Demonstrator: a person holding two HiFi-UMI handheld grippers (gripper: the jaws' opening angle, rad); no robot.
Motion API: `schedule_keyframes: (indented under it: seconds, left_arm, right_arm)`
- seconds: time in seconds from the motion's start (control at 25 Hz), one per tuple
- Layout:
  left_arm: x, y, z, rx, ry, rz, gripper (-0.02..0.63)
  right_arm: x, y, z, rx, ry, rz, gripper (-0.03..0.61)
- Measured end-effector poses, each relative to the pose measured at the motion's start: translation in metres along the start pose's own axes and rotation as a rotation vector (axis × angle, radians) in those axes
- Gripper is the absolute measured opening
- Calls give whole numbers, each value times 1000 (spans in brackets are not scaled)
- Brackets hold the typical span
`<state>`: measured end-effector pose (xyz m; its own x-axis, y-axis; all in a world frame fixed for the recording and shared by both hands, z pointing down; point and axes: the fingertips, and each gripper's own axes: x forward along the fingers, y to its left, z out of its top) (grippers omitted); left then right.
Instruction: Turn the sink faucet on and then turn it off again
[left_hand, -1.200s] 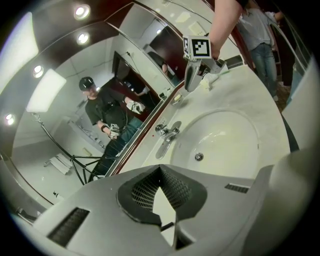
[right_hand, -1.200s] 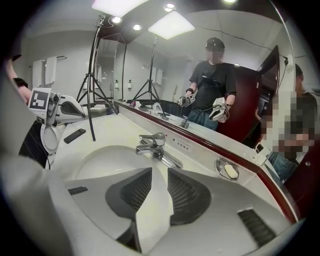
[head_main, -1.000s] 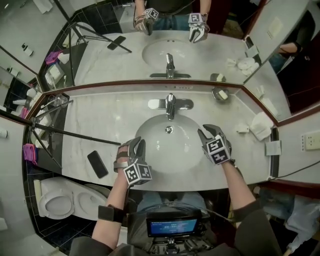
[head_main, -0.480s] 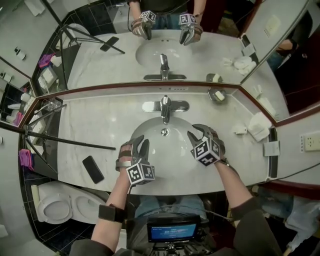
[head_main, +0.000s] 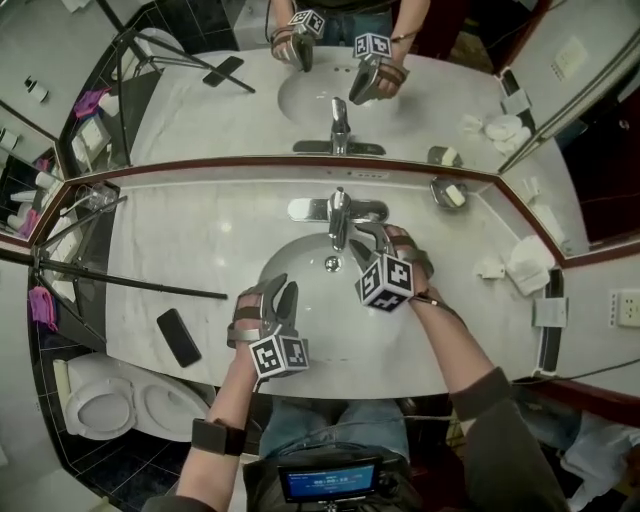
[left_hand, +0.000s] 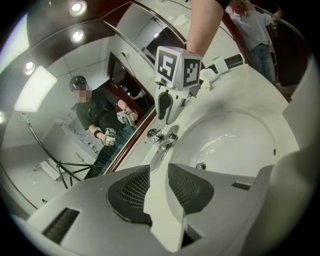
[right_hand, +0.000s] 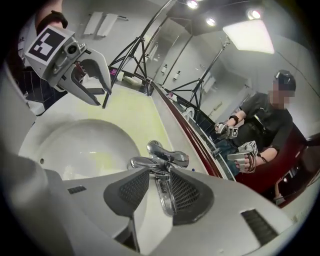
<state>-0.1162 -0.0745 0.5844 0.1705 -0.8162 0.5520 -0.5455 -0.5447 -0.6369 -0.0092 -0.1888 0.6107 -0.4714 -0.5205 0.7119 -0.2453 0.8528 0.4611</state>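
Note:
The chrome faucet (head_main: 338, 212) stands behind the white basin (head_main: 318, 325); no water shows at its spout. My right gripper (head_main: 372, 241) hangs over the basin's far right, close beside the faucet. In the right gripper view the faucet (right_hand: 165, 156) lies just past the right gripper (right_hand: 159, 176), whose jaws have just been opening and hold nothing. My left gripper (head_main: 281, 291) hovers over the basin's near left, open and empty, its jaws having opened a moment ago. From the left gripper (left_hand: 160, 171) I see the faucet (left_hand: 163, 140), the drain (left_hand: 200, 165) and the right gripper (left_hand: 167, 111).
A black phone (head_main: 179, 337) lies on the counter at the left, near a black tripod leg (head_main: 130, 279). A soap dish (head_main: 447, 192) and a folded white cloth (head_main: 526, 262) sit at the right. The mirror (head_main: 230, 110) rises behind the faucet. A toilet (head_main: 108, 405) stands lower left.
My right gripper has swung left and up across the basin to the faucet, rolling as it went. The left gripper has shifted only slightly.

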Motion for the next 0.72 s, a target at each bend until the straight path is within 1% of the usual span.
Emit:
schedule_keyframes:
  seconds: [0.12, 0.2, 0.4, 0.44, 0.6, 0.72]
  left_arm:
    - [9, 0, -1, 3, -1, 7, 115]
    - [14, -3, -2, 5, 0, 8, 115]
    - [18, -9, -1, -1, 6, 9, 115]
    - [18, -10, -1, -4, 6, 8, 115]
    - [18, -14, -2, -13, 7, 9, 115]
    - [20, -17, -4, -18, 14, 10, 115]
  right_arm:
    - [18, -1, 5, -36, -24, -6, 152]
    - [29, -2, 8, -82, -39, -21, 152]
    - [50, -10, 17, -245, -53, -58, 155]
    - [53, -13, 18, -276, -56, -60, 143]
    - [57, -14, 25, -428, -78, -65, 141]
    - [60, -14, 31, -508, -97, -75, 140]
